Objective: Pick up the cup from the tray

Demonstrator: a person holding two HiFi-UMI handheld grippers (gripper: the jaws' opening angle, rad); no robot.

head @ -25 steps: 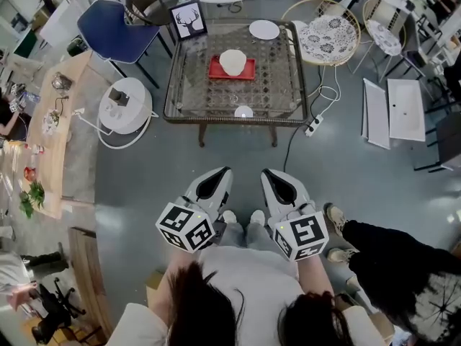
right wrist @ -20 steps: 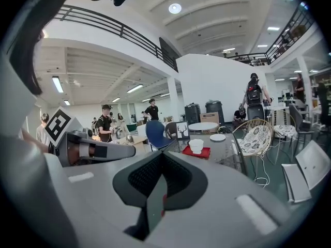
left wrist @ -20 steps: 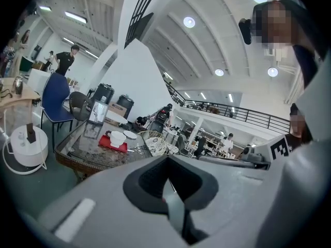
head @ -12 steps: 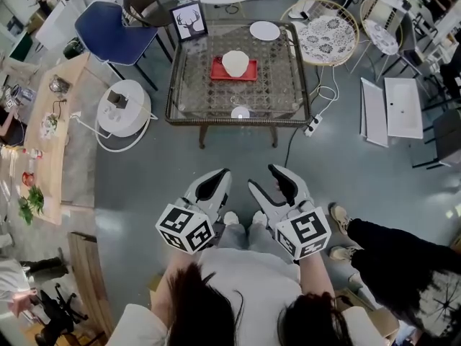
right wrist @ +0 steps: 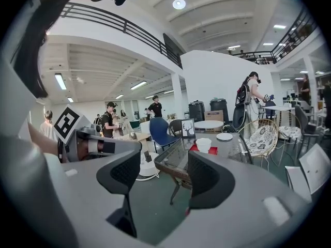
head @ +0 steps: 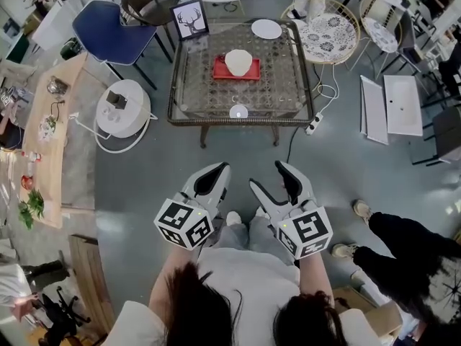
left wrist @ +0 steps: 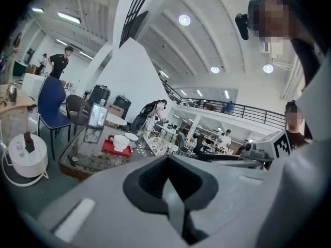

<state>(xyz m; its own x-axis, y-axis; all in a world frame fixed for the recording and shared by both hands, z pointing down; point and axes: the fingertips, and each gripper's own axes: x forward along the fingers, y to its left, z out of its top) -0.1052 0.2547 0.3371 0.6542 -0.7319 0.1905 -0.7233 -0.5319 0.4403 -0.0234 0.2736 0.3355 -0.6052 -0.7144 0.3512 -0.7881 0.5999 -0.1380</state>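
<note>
A white cup point(head: 238, 61) stands on a red tray point(head: 219, 71) on the glass-topped wicker table point(head: 288, 92), far ahead of me. The same cup point(left wrist: 121, 141) and tray point(left wrist: 110, 148) show small in the left gripper view, and the cup point(right wrist: 204, 144) shows in the right gripper view. My left gripper point(head: 213, 179) is held low near my body, its jaws shut with nothing between them. My right gripper point(head: 274, 180) is beside it, jaws open and empty. Both are well short of the table.
On the table also sit a framed deer picture point(head: 189, 19), a white plate point(head: 266, 29) and a small round white object point(head: 238, 111). A blue chair point(head: 112, 27), a white round appliance point(head: 122, 109), a patterned wicker chair point(head: 328, 34) and a power cord point(head: 311, 125) surround it. A person's legs point(head: 403, 244) stand at right.
My right gripper's jaws have parted from shut to open. The table has drawn slightly nearer in the head view. The person at right has shifted further right.
</note>
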